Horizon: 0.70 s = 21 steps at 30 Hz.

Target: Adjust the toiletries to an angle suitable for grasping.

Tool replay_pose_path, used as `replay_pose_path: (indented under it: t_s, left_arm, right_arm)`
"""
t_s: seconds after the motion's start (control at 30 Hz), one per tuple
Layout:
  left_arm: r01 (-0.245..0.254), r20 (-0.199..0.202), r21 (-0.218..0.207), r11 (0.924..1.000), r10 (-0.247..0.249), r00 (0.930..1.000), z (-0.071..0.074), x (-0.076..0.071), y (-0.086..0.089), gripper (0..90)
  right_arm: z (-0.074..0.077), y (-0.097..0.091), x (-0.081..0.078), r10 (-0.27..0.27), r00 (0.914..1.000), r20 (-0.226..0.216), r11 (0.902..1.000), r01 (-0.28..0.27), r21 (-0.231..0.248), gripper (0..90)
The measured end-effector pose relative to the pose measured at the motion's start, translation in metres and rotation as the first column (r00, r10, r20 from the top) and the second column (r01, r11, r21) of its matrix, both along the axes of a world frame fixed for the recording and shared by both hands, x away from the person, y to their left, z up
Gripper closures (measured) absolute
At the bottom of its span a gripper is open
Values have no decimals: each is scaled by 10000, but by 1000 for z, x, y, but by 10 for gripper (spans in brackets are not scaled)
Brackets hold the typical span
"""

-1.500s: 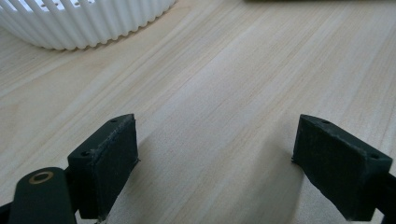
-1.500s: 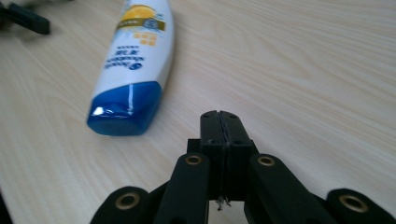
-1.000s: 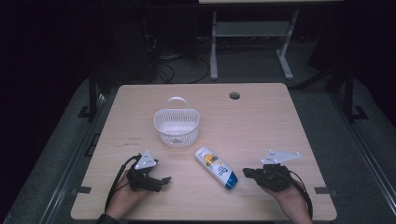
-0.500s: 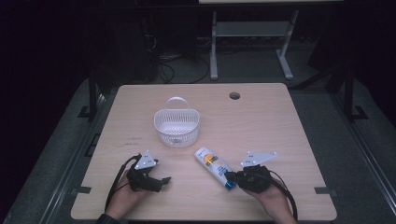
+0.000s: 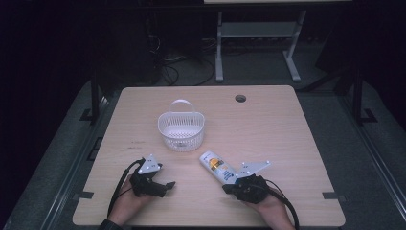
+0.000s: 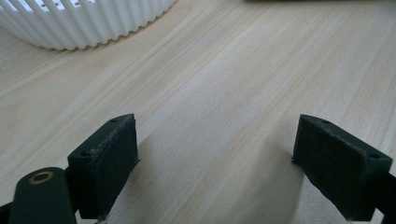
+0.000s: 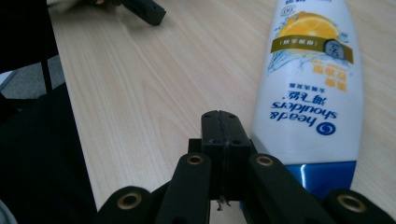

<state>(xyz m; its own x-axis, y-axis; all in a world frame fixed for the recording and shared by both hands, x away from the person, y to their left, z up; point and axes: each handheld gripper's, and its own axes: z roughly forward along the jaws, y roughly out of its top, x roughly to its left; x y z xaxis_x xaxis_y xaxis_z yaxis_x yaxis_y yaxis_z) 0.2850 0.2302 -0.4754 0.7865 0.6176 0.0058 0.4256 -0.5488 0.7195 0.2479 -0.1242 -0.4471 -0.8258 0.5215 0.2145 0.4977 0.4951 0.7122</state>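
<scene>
I take the step in hand to be the approach to the shampoo bottle point(image 5: 219, 167), ahead of any grip; the bottle lies flat on the table point(image 5: 287, 143), just in front of the white basket point(image 5: 181, 130) and a little to its right, cap end toward me. My right gripper point(image 5: 229, 189) sits at the bottle's blue cap point(image 7: 322, 175), jaws pressed fully together with nothing between them; in the right gripper view the closed tips point(image 7: 223, 135) lie just beside the cap end, and whether they touch it I cannot tell. My left gripper point(image 5: 166, 186) rests on the table in front of the basket and to its left, well apart from the bottle; its jaws stand wide open over bare wood, holding nothing, with the basket's ribbed wall point(image 6: 93, 23) beyond them. In my judgement the next move calls for spreading the right jaws, setting them either side of the bottle's body, then closing; the basket looks the likely destination; a smooth, rounded bottle lying flat may roll or slip if taken near the cap.
</scene>
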Motion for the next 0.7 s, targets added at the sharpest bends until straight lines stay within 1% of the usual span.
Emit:
replay_pose_path:
  t_s: [0.17, 0.3, 0.7]
  left_arm:
    - [5, -3, 2, 10000, -5, 10000, 0, 0, 0, 129]
    - [-14, 1, -5, 10000, 14, 10000, 0, 0, 0, 129]
    - [-25, 6, -6, 10000, 25, 10000, 0, -1, 0, 129]
  right_arm:
    - [-4, 2, 0, 59, 10000, -25, 9997, -60, -252, 894]
    - [-6, 1, 1, -32, 10000, -67, 9988, 29, -487, 894]
    - [-8, -9, 6, -431, 9991, -28, 9967, 428, -695, 895]
